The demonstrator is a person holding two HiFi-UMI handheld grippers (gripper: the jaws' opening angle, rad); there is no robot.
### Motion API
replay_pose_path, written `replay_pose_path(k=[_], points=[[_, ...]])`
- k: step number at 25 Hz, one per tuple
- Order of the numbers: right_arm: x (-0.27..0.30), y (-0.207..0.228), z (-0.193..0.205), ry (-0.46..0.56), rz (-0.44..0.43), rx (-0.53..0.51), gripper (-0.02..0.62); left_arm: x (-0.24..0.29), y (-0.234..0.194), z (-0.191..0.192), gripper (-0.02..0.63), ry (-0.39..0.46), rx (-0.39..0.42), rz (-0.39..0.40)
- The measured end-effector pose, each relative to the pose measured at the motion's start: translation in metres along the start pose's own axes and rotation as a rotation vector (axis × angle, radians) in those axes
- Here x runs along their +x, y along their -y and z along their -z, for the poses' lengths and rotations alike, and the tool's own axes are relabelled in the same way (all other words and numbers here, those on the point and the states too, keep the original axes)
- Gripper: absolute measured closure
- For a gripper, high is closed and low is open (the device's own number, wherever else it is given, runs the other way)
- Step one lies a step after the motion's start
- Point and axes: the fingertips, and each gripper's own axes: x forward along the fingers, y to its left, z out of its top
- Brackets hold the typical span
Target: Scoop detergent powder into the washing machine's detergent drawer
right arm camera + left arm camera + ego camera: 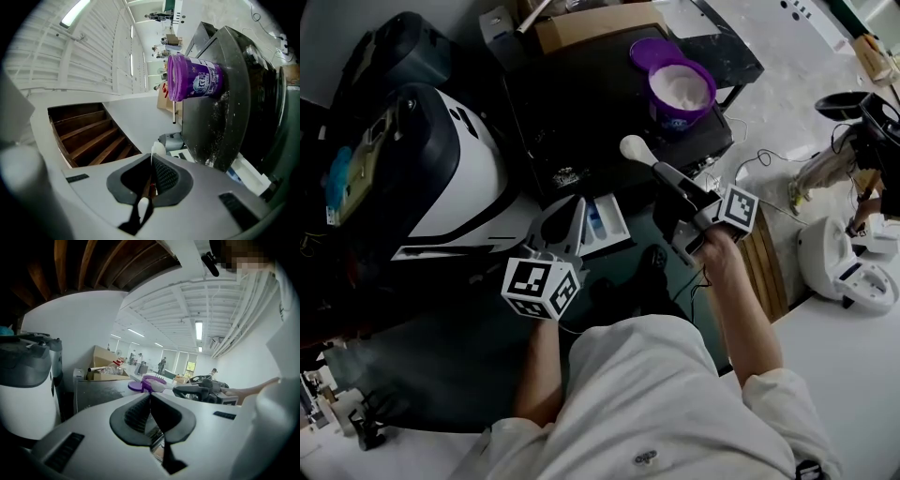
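The purple detergent tub [680, 89] stands open on the black washing machine top [581, 112], white powder showing inside and its lid [648, 52] behind it. The white detergent drawer [605, 225] is pulled out below the machine's front. My right gripper [662, 172] is shut on the handle of a white spoon [634, 147], whose bowl hangs over the machine's front edge between tub and drawer. I cannot tell whether powder lies in it. The left gripper [578, 203] is shut beside the drawer's left edge, nothing visible between its jaws. The tub [194, 82] and spoon bowl [158, 149] show in the right gripper view.
A black-and-white appliance [431, 169] stands left of the machine. A cardboard box [591, 23] sits at the machine's back. A wooden crate [766, 262], loose cables [769, 164] and a white device [844, 267] lie to the right on the floor.
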Motion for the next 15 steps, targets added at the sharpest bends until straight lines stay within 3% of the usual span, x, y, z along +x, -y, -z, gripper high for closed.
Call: replay_pose_path(k=[15], points=[[-0.019, 0.021, 0.059, -0.014, 0.053, -0.025, 0.583, -0.046, -0.009, 0.021, 0.586, 0.002, -0.020, 0.013]])
